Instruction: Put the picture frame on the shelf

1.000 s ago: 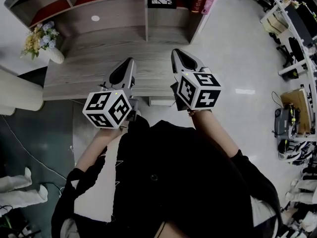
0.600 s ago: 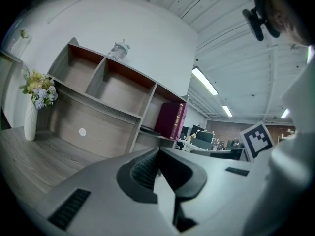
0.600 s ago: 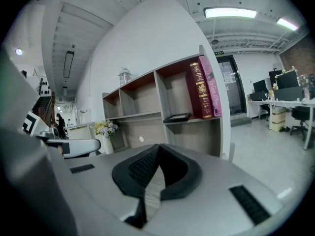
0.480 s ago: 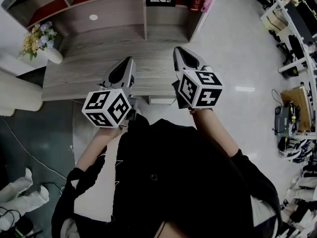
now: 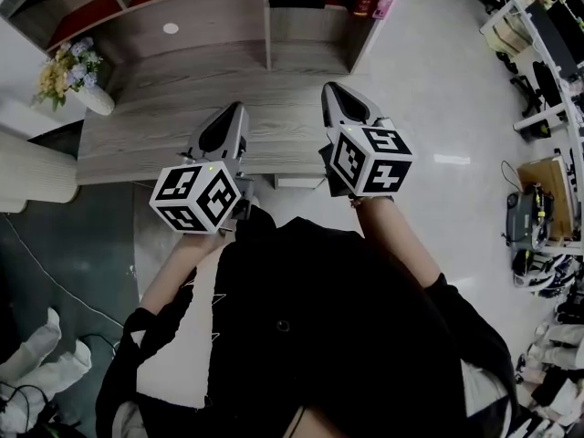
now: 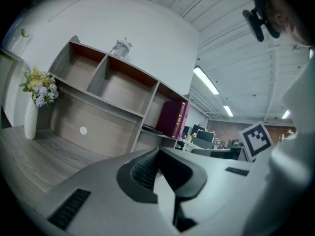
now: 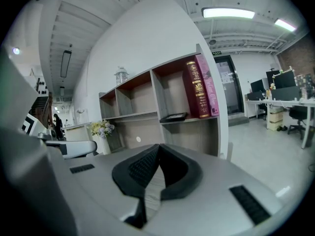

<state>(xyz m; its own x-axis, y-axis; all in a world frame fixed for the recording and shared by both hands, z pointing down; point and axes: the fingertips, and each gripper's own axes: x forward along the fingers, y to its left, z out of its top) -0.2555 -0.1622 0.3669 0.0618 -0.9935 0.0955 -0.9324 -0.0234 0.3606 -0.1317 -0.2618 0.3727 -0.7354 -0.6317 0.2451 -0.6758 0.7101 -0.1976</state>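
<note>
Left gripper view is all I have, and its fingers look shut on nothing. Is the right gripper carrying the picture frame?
Observer: No. The right gripper has its fingers shut with nothing between them.
Operator: Then where is the frame?
Observer: The picture frame lies flat on the shelf. It is in the same compartment as the books, to their left in the right gripper view. From the head view, both grippers are back over the desk, well short of the frame.
</note>
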